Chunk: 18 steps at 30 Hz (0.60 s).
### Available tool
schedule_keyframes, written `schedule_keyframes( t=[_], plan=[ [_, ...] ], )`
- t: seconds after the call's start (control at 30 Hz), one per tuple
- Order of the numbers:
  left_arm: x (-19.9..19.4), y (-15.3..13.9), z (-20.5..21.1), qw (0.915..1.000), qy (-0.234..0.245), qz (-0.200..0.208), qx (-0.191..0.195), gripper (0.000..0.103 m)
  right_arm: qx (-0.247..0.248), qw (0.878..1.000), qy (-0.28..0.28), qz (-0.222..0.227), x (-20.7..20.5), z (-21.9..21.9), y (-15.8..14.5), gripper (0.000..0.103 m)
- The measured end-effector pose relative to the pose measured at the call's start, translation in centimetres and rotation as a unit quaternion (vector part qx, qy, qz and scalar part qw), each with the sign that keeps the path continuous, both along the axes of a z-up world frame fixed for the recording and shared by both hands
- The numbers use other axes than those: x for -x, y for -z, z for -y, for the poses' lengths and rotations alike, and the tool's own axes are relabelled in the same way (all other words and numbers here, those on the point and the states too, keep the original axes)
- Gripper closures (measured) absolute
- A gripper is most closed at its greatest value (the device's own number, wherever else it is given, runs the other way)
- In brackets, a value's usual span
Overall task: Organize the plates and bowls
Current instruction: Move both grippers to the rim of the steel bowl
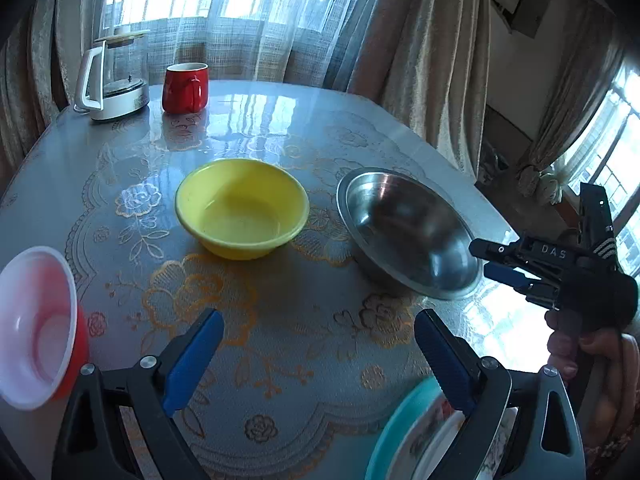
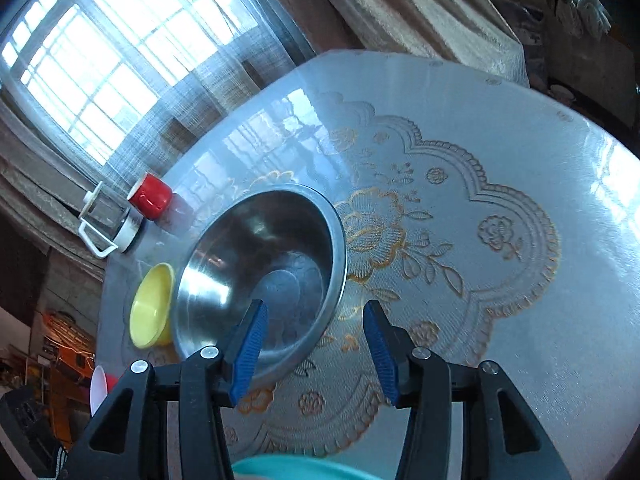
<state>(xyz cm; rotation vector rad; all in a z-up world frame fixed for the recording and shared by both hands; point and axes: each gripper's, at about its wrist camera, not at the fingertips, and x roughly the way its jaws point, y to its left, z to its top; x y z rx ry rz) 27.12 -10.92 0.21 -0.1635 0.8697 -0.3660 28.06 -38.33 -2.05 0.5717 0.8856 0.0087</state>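
1. Left wrist view first: our left gripper [image 1: 316,354] hangs over the near part of the table [image 1: 280,128], jaws spread wide with only tablecloth between them, gripping nothing. The yellow bowl [image 1: 242,208] sits about mid-table, and the steel bowl [image 1: 408,232] is just beside it toward the right edge, not touching as far as we can tell. A red bowl with a white inside [image 1: 38,332] is at the near left edge, and a teal-rimmed plate [image 1: 404,428] peeks out at the near edge under our right finger. In the far left corner are a glass kettle [image 1: 114,76] and a red mug [image 1: 185,88]. Our right gripper [image 1: 496,264] comes in from the right edge by the steel bowl's rim, held in a hand [image 1: 588,354].

2. Right wrist view: the right gripper [image 2: 312,354] has its jaws partly apart and nothing clamped. The left finger overlaps the steel bowl [image 2: 260,256] at its near rim; we can't tell if it touches. The yellow bowl [image 2: 152,312] is right behind it, and the mug [image 2: 150,196] and kettle [image 2: 110,222] sit at the far edge. A bit of teal plate [image 2: 280,468] shows at the bottom.
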Motion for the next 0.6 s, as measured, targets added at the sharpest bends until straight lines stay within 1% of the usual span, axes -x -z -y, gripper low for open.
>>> schedule_keyframes(
  t=[0.1, 0.13, 0.17, 0.27, 0.37, 0.43, 0.47, 0.53, 0.6],
  plan=[
    [-0.8, -0.1, 0.8, 1.0, -0.001, 0.001, -0.006, 0.006, -0.014, 1.0, -0.005, -0.014, -1.3, 0.2, 1.1, 0.053],
    [-1.1, -0.2, 1.2, 1.0, 0.002, 0.002, -0.01, 0.006, -0.015, 1.0, -0.006, -0.017, -1.5, 0.2, 1.4, 0.058],
    [-1.4, -0.1, 1.6, 0.9999, 0.006, 0.003, -0.013, 0.006, -0.017, 1.0, -0.006, -0.02, -1.6, 0.3, 1.7, 0.068],
    [-2.1, -0.1, 2.7, 0.9996, 0.015, 0.005, -0.023, 0.006, -0.018, 0.999, -0.017, -0.023, -1.8, 0.4, 2.3, 0.077],
    [-2.9, -0.1, 3.8, 0.9994, 0.019, 0.006, -0.029, 0.008, -0.033, 0.999, -0.022, -0.013, -1.3, 0.7, 2.6, 0.078],
    [-3.5, -0.1, 4.5, 0.9991, 0.026, 0.006, -0.032, 0.012, -0.035, 0.999, -0.026, -0.01, -1.4, 0.7, 2.5, 0.079],
    [-3.8, 0.0, 4.9, 0.9989, 0.03, 0.005, -0.034, 0.015, -0.032, 0.999, -0.032, -0.007, -1.2, 0.7, 2.5, 0.08],
    [-4.5, 0.2, 5.7, 0.9983, 0.037, 0.003, -0.045, 0.018, -0.022, 0.999, -0.039, -0.002, -0.9, 0.6, 2.3, 0.08],
    [-5.1, 0.5, 6.3, 0.9977, 0.045, -0.001, -0.051, 0.025, -0.014, 0.999, -0.041, -0.003, -0.8, 0.5, 2.2, 0.08]
  ],
)
